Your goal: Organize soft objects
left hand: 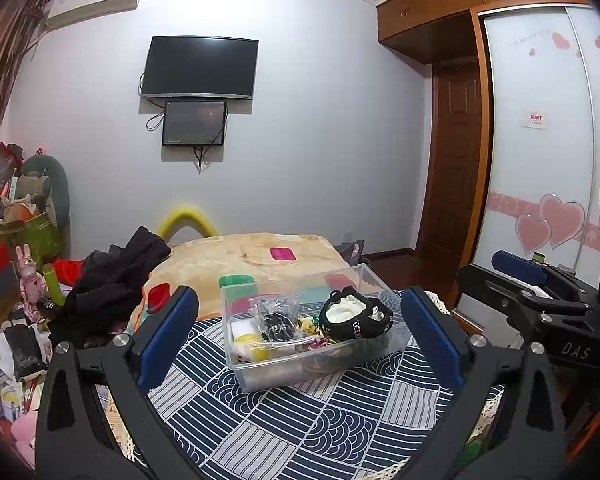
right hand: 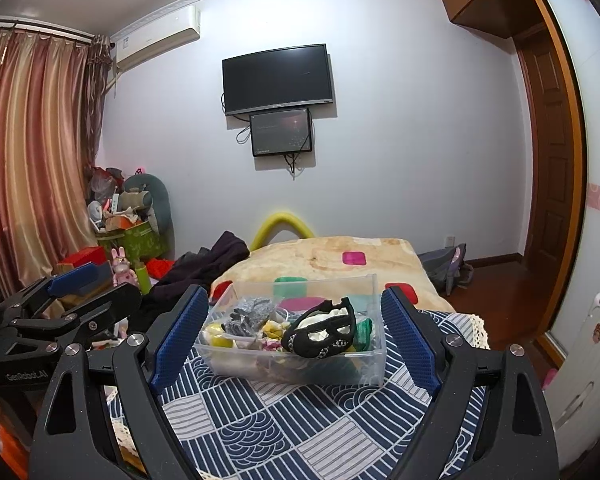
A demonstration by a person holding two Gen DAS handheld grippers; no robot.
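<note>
A clear plastic box point(left hand: 340, 372) point(right hand: 374, 364) stands on a blue and white patterned cloth point(left hand: 300, 424) point(right hand: 280, 428). It holds several soft items: a black and white piece point(left hand: 354, 318) point(right hand: 324, 334) on top, a dark bagged item point(left hand: 276, 320), grey fabric point(right hand: 250, 310) and yellow bits point(left hand: 252, 344). My left gripper point(left hand: 300, 312) is open and empty, just short of the box. My right gripper point(right hand: 294, 310) is open and empty, also just short of the box. Each gripper shows at the edge of the other's view.
A beige blanket point(left hand: 228, 256) point(right hand: 324, 260) with coloured patches covers the bed behind the box. Dark clothes point(left hand: 116, 280) point(right hand: 204, 268) lie on its left. Clutter and toys point(left hand: 24, 264) fill the left floor. A wardrobe point(left hand: 540, 140) and door stand at right.
</note>
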